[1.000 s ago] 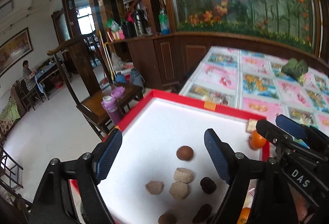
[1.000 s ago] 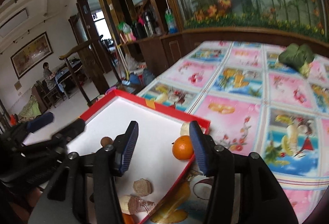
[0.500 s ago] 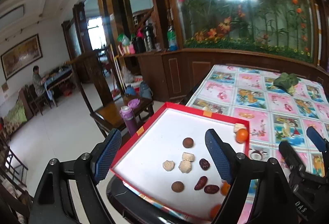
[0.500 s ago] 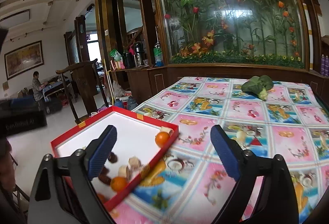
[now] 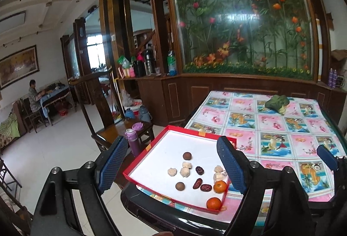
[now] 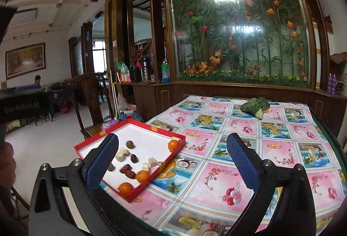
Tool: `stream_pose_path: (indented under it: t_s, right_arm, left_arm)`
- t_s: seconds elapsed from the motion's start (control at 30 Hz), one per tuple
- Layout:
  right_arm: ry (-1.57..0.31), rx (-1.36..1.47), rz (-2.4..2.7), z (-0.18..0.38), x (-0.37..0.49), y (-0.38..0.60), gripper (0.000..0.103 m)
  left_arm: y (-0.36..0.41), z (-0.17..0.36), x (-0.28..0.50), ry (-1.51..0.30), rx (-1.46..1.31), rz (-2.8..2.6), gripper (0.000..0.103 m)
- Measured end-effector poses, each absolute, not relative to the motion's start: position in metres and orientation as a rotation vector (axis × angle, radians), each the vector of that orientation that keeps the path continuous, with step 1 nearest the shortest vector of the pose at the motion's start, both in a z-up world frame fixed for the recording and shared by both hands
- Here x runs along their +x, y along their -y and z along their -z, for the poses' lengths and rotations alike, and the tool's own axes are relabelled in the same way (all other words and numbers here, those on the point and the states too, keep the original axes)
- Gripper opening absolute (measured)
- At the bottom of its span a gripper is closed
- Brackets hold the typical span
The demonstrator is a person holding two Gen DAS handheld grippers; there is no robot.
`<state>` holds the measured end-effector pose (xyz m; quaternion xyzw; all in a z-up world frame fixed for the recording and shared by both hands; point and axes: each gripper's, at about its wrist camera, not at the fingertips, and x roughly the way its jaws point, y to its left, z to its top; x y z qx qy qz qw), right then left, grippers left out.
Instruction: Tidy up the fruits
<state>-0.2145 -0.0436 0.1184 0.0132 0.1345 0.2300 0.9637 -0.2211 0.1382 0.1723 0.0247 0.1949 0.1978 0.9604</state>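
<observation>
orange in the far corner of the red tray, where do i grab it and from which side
Take the far-corner orange across its round middle, coming down from above. It sits close against the red tray walls, so a sideways approach looks blocked; set the right gripper fingers along the free diagonal.

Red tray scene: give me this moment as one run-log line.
left gripper: open, empty | right gripper: open, empty | red tray: on table corner, holds oranges, dates, nuts | leafy vegetable: far end of table

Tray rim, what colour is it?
Red, with a white floor inside. The tray rim shows best in the right wrist view.
</observation>
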Motion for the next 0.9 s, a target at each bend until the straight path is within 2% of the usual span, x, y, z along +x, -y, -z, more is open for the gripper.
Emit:
stream_pose_path:
  t_s: [0.33,0.37,0.4,0.57,0.9]
  right_arm:
    - [-0.242,0.059,-0.436,-0.135,-0.247,0.050,0.101]
    - [-0.240,0.053,-0.442,-0.136,-0.251,0.049,0.101]
    - [-0.238,0.048,-0.444,-0.137,-0.254,0.048,0.101]
    - [-0.221,0.009,-0.438,-0.141,-0.264,0.040,0.101]
    - [-0.220,0.023,-0.443,-0.145,-0.272,0.036,0.101]
  left_arm:
    - [-0.133,-0.181,-0.265,-0.330,0.050,-0.371,0.092]
    - [-0.134,-0.182,-0.268,-0.325,0.040,-0.372,0.101]
    - [-0.135,-0.183,-0.269,-0.319,0.033,-0.375,0.103]
    - [-0.135,-0.186,-0.278,-0.256,0.030,-0.420,0.103]
    - [-0.138,-0.183,-0.284,-0.254,0.024,-0.432,0.103]
